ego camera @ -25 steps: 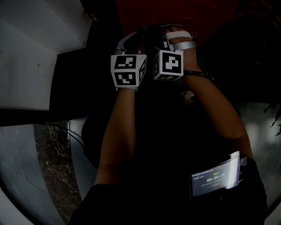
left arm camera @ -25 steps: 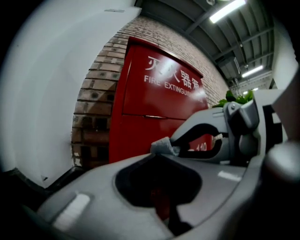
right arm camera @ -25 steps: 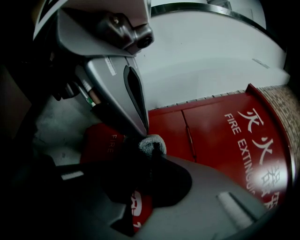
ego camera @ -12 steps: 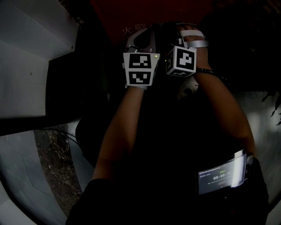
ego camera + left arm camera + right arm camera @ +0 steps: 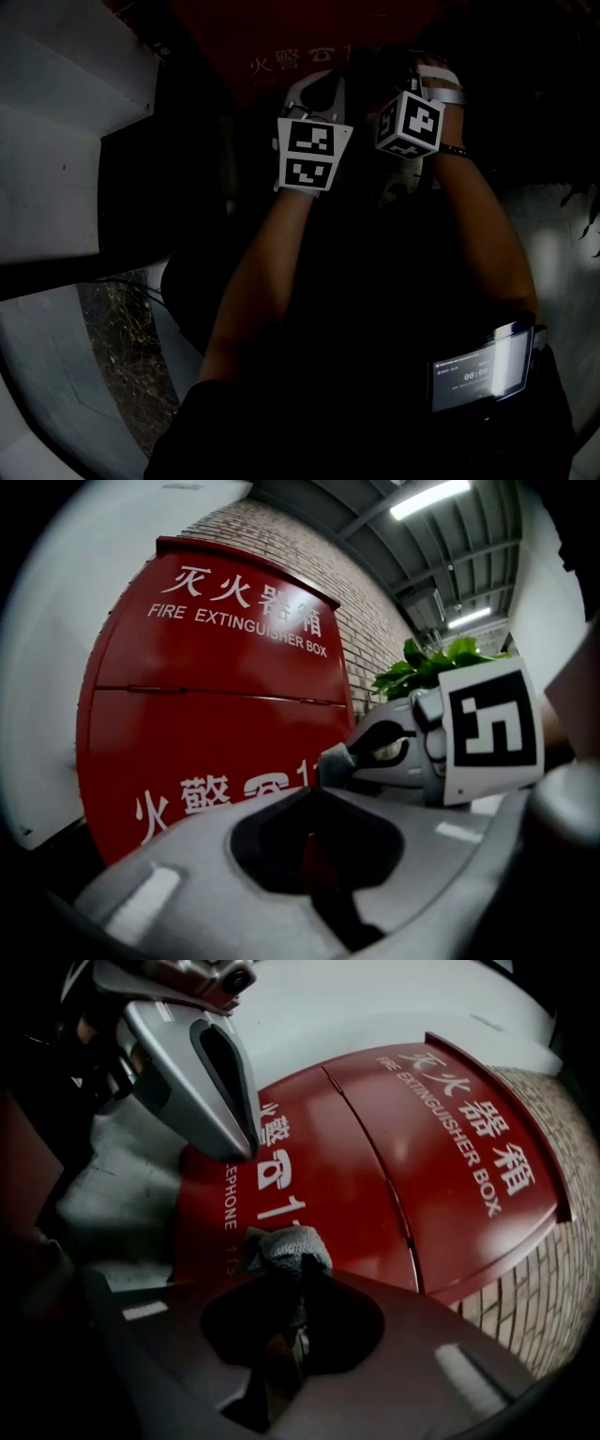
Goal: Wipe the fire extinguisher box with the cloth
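Note:
The red fire extinguisher box (image 5: pixel 216 705) with white lettering stands against the wall. It also fills the right gripper view (image 5: pixel 403 1176), and its top edge shows dimly in the head view (image 5: pixel 300 47). My right gripper (image 5: pixel 302 1265) is shut on a small grey cloth (image 5: pixel 286 1244); the wad sticks out past the tips, close to the lower front of the box. My left gripper (image 5: pixel 314 791) is shut with nothing in it, just left of the right gripper (image 5: pixel 336 759). The cloth's contact with the box cannot be told.
A white wall (image 5: pixel 56 621) runs left of the box and a brick wall (image 5: pixel 375 621) behind it. A green plant (image 5: pixel 436 663) stands to the right. In the head view a white stepped ledge (image 5: pixel 66 141) is at left, with speckled floor (image 5: pixel 122 319) below.
Both grippers have shifted up and to the right in the head view and drawn slightly apart. The box's white characters have come into sight at the top.

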